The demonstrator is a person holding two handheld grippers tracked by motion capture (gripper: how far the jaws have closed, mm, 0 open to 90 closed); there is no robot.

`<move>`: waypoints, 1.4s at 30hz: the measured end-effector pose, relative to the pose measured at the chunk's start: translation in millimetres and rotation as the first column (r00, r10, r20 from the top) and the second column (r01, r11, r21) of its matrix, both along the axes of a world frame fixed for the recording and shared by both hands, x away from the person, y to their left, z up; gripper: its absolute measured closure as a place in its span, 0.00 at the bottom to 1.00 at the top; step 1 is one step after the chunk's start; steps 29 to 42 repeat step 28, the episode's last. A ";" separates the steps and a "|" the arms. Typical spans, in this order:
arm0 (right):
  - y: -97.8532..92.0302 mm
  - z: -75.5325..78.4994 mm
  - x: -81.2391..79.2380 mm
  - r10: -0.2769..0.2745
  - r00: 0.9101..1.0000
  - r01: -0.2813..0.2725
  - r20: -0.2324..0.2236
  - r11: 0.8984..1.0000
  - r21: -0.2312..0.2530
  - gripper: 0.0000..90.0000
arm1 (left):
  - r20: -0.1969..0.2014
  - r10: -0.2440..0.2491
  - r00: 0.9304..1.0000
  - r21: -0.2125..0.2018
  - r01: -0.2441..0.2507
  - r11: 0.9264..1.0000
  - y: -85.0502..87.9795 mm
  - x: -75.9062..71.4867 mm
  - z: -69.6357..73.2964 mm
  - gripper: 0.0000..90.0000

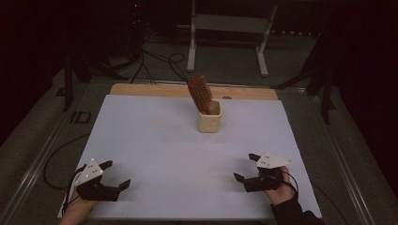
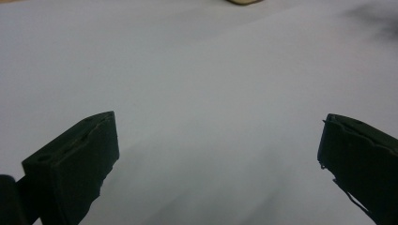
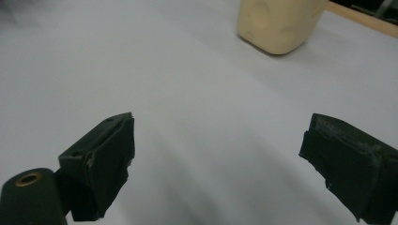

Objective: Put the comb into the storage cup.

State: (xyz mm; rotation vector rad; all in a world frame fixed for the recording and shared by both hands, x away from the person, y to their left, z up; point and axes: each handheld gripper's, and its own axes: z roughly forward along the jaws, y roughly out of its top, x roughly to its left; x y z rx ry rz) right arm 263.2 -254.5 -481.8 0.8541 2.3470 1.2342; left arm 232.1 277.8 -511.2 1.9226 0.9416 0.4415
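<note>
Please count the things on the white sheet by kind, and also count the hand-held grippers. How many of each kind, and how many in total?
Hairbrush: 1, standing in the cup
Cup: 1, cream-coloured
Hand-held gripper: 2, the left hand-held gripper and the right hand-held gripper, both with jaws apart and holding nothing
Total: 4

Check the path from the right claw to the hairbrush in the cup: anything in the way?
Nothing visible. Bare white sheet lies between the open right claw and the cream cup holding the hairbrush.
</note>
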 end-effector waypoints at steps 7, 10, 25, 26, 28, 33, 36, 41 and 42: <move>1.4 -5.7 3.8 0.007 1.000 -0.007 -0.021 1.000 0.006 0.10 | 0.006 0.045 0.999 -0.014 -0.044 0.999 4.5 2.2 -0.7 0.00; 0.1 -6.3 4.2 0.004 1.000 -0.004 -0.021 1.000 0.010 0.10 | 0.013 0.045 0.999 -0.018 -0.045 0.999 4.0 1.9 -0.2 0.00; -5.8 -7.0 5.8 -0.008 1.000 0.008 0.002 1.000 0.016 0.10 | 0.020 0.031 0.999 -0.012 -0.031 0.999 1.6 1.0 -0.3 0.00; -5.8 -6.9 5.7 -0.003 1.000 0.003 0.010 1.000 0.016 0.10 | 0.021 0.031 0.999 -0.013 -0.031 0.999 1.5 0.8 0.1 0.00; -5.0 -7.1 5.2 0.005 1.000 -0.006 0.020 1.000 0.013 0.10 | 0.021 0.027 0.999 -0.012 -0.027 1.000 1.3 0.4 0.1 0.00; -5.0 -7.1 5.2 0.005 1.000 -0.006 0.020 1.000 0.013 0.10 | 0.021 0.027 0.999 -0.012 -0.027 1.000 1.3 0.4 0.1 0.00; -5.0 -7.1 5.2 0.005 1.000 -0.006 0.020 1.000 0.013 0.10 | 0.021 0.027 0.999 -0.012 -0.027 1.000 1.3 0.4 0.1 0.00; -5.0 -7.1 5.2 0.005 1.000 -0.006 0.020 1.000 0.013 0.10 | 0.021 0.027 0.999 -0.012 -0.027 1.000 1.3 0.4 0.1 0.00; -5.0 -7.1 5.2 0.005 1.000 -0.006 0.020 1.000 0.013 0.10 | 0.021 0.027 0.999 -0.012 -0.027 1.000 1.3 0.4 0.1 0.00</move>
